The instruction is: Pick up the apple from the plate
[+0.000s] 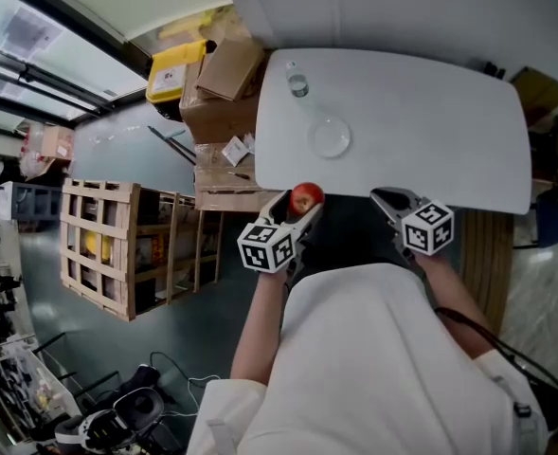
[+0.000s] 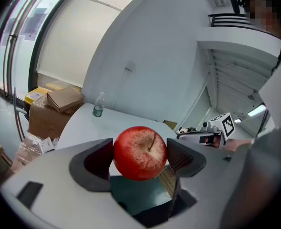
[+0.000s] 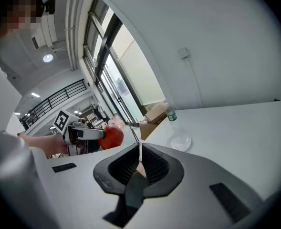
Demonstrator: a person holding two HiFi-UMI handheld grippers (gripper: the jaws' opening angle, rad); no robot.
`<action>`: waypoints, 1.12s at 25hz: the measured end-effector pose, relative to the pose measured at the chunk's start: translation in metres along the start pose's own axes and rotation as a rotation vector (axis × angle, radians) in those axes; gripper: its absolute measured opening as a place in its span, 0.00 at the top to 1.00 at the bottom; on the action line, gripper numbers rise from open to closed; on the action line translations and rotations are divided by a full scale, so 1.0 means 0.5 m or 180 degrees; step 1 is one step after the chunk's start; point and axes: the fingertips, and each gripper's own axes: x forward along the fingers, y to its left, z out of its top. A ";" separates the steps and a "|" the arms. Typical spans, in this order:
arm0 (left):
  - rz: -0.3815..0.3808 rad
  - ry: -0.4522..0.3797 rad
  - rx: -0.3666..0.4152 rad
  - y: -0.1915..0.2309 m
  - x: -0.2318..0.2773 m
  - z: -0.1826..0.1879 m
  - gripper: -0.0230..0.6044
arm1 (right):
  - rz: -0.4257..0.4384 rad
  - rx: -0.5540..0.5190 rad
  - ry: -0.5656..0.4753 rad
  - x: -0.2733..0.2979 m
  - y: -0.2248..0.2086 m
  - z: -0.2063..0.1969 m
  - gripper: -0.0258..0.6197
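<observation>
Count: one apple [image 2: 139, 152], one plate [image 1: 330, 136], one bottle [image 1: 298, 83], two grippers. The left gripper [image 1: 300, 212] has its fingers closed on the apple's sides and holds it just off the near edge of the tabletop [image 1: 430, 121], well apart from the plate. Only the left gripper view shows the stem, which faces the camera and tilts up-right. The right gripper [image 3: 139, 163] has its fingers pressed together and holds nothing.

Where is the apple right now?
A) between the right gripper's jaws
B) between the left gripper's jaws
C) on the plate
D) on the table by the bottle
B: the apple sits clamped between the jaws of the left gripper, off the plate.
</observation>
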 end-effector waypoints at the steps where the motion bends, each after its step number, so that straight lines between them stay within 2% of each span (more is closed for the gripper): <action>1: -0.0007 -0.0001 -0.0008 0.006 -0.010 0.002 0.40 | -0.0020 0.0005 -0.0012 0.005 0.007 0.000 0.90; 10: -0.0087 0.0011 -0.0048 0.054 -0.074 -0.014 0.40 | -0.0181 0.0044 -0.0141 0.027 0.049 -0.018 0.90; 28: -0.0212 0.0026 -0.0038 0.088 -0.082 -0.006 0.40 | -0.0271 0.0039 -0.0212 0.057 0.059 0.003 0.90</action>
